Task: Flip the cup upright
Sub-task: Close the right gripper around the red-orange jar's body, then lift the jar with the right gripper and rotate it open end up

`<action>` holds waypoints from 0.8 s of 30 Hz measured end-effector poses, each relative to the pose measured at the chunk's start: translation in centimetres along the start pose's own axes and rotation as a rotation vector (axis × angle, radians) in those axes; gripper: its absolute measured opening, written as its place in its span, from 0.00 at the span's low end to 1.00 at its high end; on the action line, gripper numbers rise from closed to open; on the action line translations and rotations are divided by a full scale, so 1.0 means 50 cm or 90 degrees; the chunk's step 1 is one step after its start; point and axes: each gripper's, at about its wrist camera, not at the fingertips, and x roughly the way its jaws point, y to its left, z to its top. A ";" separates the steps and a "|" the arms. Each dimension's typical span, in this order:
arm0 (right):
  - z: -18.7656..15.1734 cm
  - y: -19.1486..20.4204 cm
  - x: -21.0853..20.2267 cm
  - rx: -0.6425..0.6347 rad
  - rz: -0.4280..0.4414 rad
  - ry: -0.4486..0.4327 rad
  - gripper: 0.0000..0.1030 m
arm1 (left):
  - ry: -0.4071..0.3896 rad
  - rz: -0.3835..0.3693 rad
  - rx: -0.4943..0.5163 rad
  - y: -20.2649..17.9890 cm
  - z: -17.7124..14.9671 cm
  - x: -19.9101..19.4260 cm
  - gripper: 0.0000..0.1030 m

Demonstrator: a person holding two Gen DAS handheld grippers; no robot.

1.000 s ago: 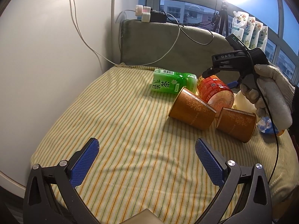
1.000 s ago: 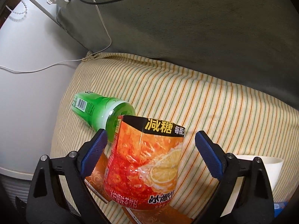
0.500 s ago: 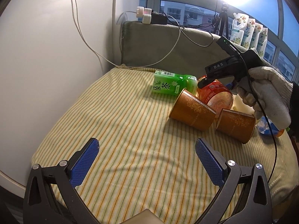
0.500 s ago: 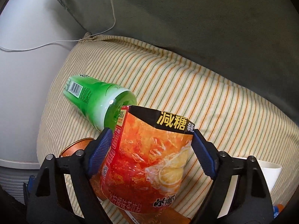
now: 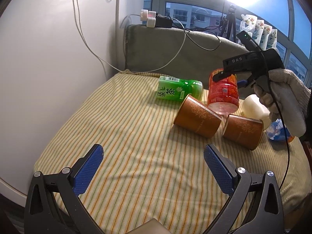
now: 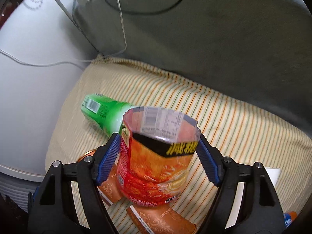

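Broadly, the striped cushion [image 5: 136, 136] carries the whole clutter, backed by a grey bolster [image 5: 165, 50], and the action sits at its far right side. Lying on the stripes are a green tea bottle [image 5: 173, 91] on its side, two brown paper cups [image 5: 197, 117] tipped over, and a white cup [image 5: 253, 107] behind them. Above these, the right tongs [image 6: 158, 156] are clamped on the red cut-bottle cup [image 6: 156, 165], one blue pad on each flank near its open rim. From the right wrist view that rim faces up and away from the camera, so the cup's long axis now stands close to vertical, leaning slightly; its base hangs just over the brown cups, though whether it touches them I cannot tell. The left tongs [image 5: 152, 167] hang wide and empty, well apart at the near edge of the cushion, so the right hand is the one placed to finish. My judgement: the coming move turns on finding bare cushion under that base, since setting it on the rounded brown cups would tip it.
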 end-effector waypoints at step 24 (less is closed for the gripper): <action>-0.219 -0.015 -0.302 -0.035 0.096 -0.062 0.77 | -0.027 -0.036 0.045 -0.073 -0.004 -0.057 0.99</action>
